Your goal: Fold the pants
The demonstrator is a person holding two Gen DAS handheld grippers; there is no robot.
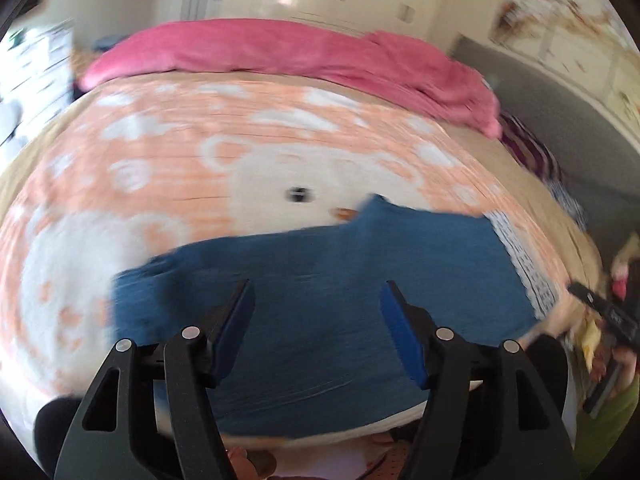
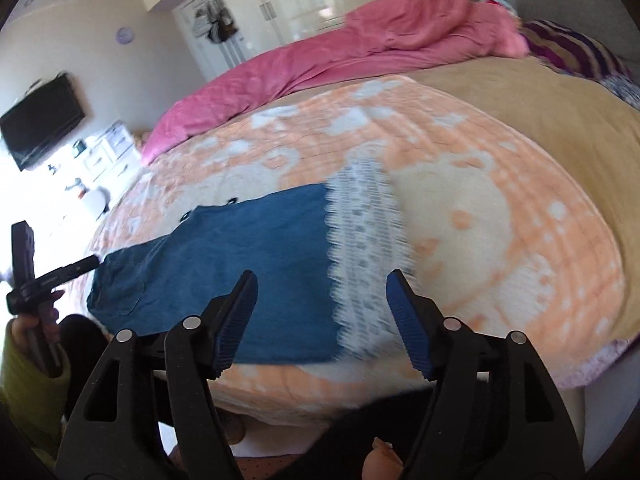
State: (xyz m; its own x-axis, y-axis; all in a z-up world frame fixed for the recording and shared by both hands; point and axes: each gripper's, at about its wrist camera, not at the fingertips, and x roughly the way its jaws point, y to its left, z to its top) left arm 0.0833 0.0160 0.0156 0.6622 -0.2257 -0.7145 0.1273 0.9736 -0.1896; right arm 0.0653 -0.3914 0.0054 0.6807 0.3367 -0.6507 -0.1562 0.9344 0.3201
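Blue denim pants (image 1: 328,280) with a white lace hem (image 1: 524,264) lie flat on the peach bear-print blanket (image 1: 160,152) near the bed's front edge. My left gripper (image 1: 318,292) is open and empty, hovering above the middle of the pants. In the right wrist view the pants (image 2: 248,264) lie across the blanket with the lace hem (image 2: 364,256) to the right. My right gripper (image 2: 322,282) is open and empty above the hem end. The left gripper (image 2: 76,266) shows at the far left, by the waist end.
A pink quilt (image 1: 288,56) is bunched along the far side of the bed. A striped purple pillow (image 2: 576,48) lies at the head. A tan sheet (image 2: 540,120) covers the right part. A wall TV (image 2: 40,120) and white drawers (image 2: 108,148) stand beyond.
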